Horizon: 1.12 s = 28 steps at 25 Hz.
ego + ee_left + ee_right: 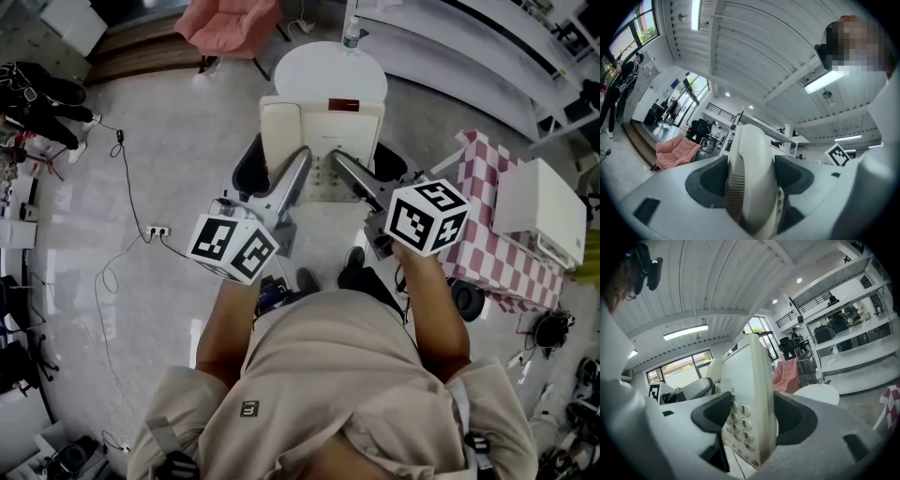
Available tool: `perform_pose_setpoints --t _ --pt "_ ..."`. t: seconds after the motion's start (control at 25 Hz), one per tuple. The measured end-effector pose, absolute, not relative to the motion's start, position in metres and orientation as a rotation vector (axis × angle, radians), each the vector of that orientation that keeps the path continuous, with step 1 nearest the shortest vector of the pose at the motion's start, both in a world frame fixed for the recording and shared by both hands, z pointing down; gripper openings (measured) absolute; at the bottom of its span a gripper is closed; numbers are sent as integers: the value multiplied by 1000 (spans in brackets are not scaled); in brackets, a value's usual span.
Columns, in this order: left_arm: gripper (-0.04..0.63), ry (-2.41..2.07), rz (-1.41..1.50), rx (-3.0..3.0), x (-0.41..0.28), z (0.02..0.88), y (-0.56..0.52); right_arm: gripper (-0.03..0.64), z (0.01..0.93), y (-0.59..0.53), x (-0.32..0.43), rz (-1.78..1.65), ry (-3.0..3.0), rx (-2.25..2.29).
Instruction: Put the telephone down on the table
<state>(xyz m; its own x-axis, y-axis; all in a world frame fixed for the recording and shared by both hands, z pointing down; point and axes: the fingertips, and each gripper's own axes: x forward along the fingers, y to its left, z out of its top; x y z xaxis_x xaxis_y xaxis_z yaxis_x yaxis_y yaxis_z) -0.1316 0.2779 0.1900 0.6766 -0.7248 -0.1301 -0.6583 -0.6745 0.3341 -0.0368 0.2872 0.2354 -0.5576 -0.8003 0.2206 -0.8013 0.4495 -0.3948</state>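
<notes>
I hold a cream desk telephone (pixel 323 131) between both grippers, in front of the near edge of a round white table (pixel 330 67). In the head view my left gripper (pixel 281 173) is shut on its left side, where the handset (pixel 754 178) lies. There my right gripper (pixel 366 178) is shut on its right side. In the left gripper view the left gripper (pixel 752 180) has its dark pads pressed on the handset. The right gripper (pixel 750 420) clamps the telephone (pixel 747 380) by the edge with the number keys (pixel 740 420). Both gripper views point up at the ceiling.
A water bottle (pixel 352 28) stands at the table's far edge. Behind it to the left is a pink armchair (pixel 230 23). At the right stands a red-checked table (pixel 497 225) with a white box (pixel 539 206). A power strip (pixel 159 231) and cables lie on the floor at the left.
</notes>
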Motion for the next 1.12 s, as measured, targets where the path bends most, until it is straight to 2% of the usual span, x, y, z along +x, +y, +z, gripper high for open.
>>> perform_pose_setpoints --t 1.12 --pt "301 -1342 -244 2514 -33 208 121 270 260 116 59 850 -2745 1225"
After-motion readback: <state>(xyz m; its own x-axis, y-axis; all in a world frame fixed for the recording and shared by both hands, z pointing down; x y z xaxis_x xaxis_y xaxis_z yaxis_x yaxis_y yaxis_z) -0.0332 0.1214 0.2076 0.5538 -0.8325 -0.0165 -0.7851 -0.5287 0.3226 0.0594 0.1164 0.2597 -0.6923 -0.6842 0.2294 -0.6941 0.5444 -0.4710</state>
